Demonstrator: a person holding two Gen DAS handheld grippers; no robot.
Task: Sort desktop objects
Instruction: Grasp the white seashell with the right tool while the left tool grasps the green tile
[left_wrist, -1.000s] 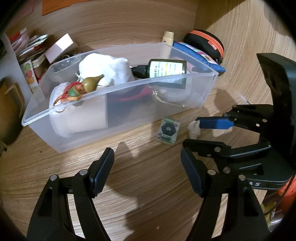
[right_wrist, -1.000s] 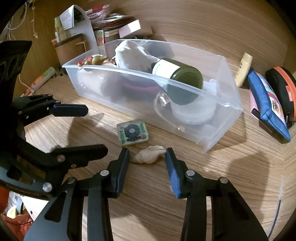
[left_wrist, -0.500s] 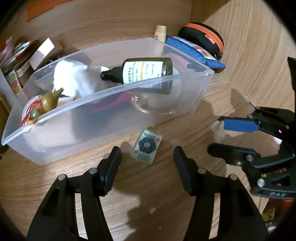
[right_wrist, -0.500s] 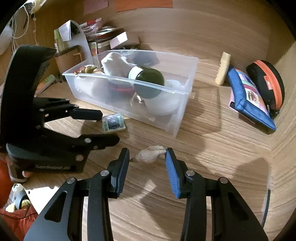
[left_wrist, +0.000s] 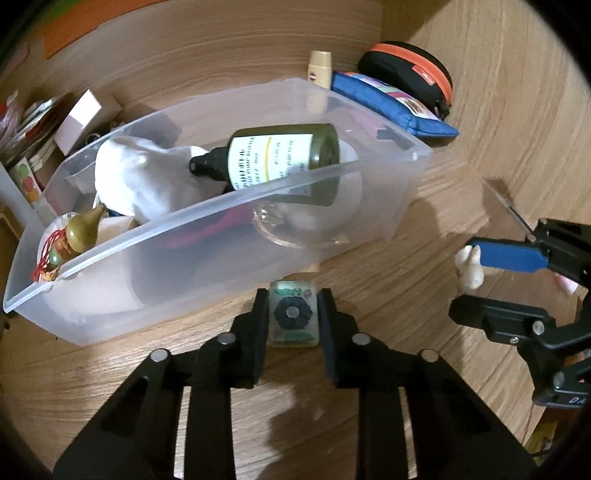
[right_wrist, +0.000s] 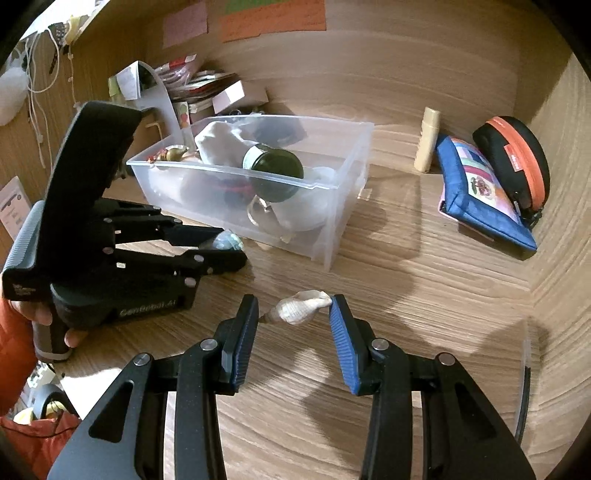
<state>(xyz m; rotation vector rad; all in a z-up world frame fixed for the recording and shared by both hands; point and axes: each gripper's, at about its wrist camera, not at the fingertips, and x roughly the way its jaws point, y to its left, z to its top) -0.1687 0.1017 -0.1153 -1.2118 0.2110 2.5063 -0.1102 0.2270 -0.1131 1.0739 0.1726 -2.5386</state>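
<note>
A small clear-green block (left_wrist: 293, 314) with a black flower disc lies on the wooden desk just in front of the clear plastic bin (left_wrist: 258, 192). My left gripper (left_wrist: 293, 297) is shut on it, its pads pressing both long sides. In the right wrist view this gripper (right_wrist: 232, 249) shows at the left, with the block (right_wrist: 227, 240) at its tips. My right gripper (right_wrist: 295, 314) is shut on a pale seashell (right_wrist: 301, 310), pinched end to end between the blue pads. The left wrist view also shows the shell (left_wrist: 469, 273) in the right gripper (left_wrist: 476, 286).
The bin (right_wrist: 236, 173) holds a dark green bottle (left_wrist: 280, 158), white cloth (left_wrist: 136, 177) and a gourd ornament (left_wrist: 83, 232). A blue pouch (right_wrist: 480, 192), a black-orange case (right_wrist: 513, 155) and a beige tube (right_wrist: 426, 144) lie at the back right. A hand (right_wrist: 44, 317) holds the left gripper.
My left gripper slid over to the green block and closed on it. My right gripper kept the shell and drew back from the bin, which now looks farther off.
</note>
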